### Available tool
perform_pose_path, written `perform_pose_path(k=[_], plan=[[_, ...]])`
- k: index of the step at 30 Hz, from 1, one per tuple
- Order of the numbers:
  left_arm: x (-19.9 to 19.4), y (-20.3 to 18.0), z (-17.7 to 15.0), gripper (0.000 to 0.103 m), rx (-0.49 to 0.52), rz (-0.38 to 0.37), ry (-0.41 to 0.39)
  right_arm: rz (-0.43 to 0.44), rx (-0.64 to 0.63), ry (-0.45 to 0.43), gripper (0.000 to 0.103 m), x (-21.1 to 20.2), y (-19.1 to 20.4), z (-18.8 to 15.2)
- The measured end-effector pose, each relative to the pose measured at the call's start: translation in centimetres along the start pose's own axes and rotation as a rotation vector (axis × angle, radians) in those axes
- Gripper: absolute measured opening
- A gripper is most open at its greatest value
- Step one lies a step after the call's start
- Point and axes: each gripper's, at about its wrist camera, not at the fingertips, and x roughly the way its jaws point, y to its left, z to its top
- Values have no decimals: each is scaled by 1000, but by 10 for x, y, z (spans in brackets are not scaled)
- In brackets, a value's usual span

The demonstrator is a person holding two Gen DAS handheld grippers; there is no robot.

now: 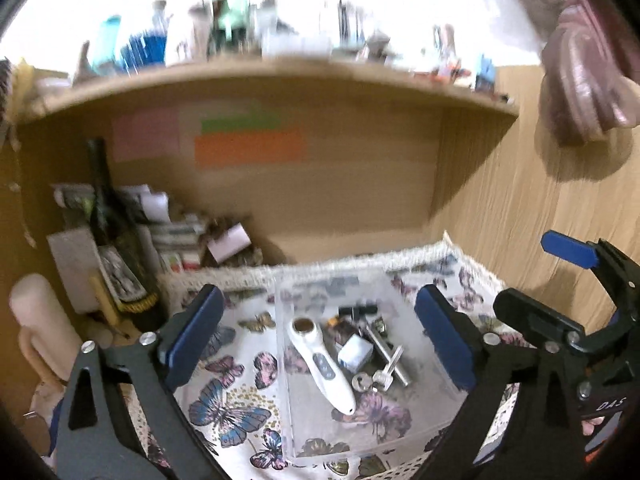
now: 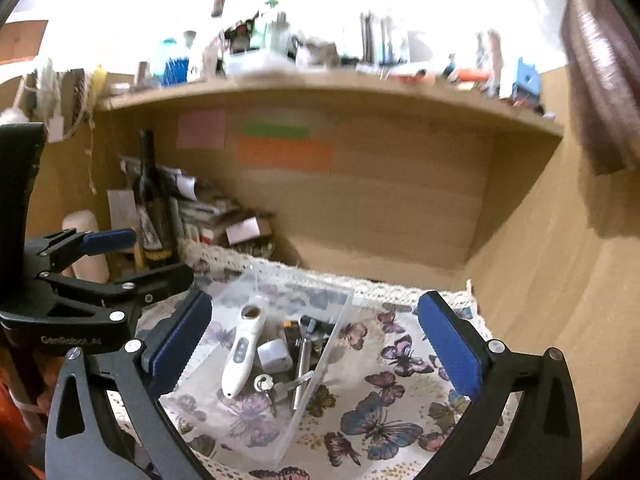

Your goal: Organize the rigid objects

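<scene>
The wooden alcove [image 1: 340, 184] takes up most of both views: a back panel with coloured paper notes, a side wall on the right, and a crowded shelf [image 1: 280, 76] overhead. Its roofed shape means anything lifted here has headroom only up to that shelf.

On the surface lies a butterfly-print cloth [image 1: 224, 408] with a lace edge, likely there to protect the wood and stop things sliding. Its right part is bare, which gives open room for moving on that side. To the left the way is blocked by a dark bottle [image 1: 116, 240], a pale candle [image 1: 40, 320] and stacked papers.

The clear plastic tray [image 1: 424, 396] sits on the cloth, near its middle, and gathers the small hard items, so the sorting looks largely done. Its low walls keep the pieces together, and they are also an edge to clear on any approach from the side.

Inside the tray lie a white handheld device [image 1: 324, 364], a small white block [image 1: 356, 354], a metal rod [image 1: 386, 350] and a key [image 1: 362, 382], all close together and apparently touching.

The left gripper [image 1: 316, 340] and the right gripper [image 2: 316, 348] both hover above and back from the tray, jaws spread wide and grasping nothing. The tray shows between the left jaws, but they do not touch it.
</scene>
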Motion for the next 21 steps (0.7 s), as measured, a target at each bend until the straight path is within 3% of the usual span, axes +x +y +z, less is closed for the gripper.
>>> perform_pose_path(k=[8, 21], plan=[[-36, -17, -2, 103, 36, 36, -97, 0, 22, -81, 103, -33, -6, -3], [-47, -25, -7, 103, 53, 32, -117, -15, 53, -88, 103, -44, -12, -7]])
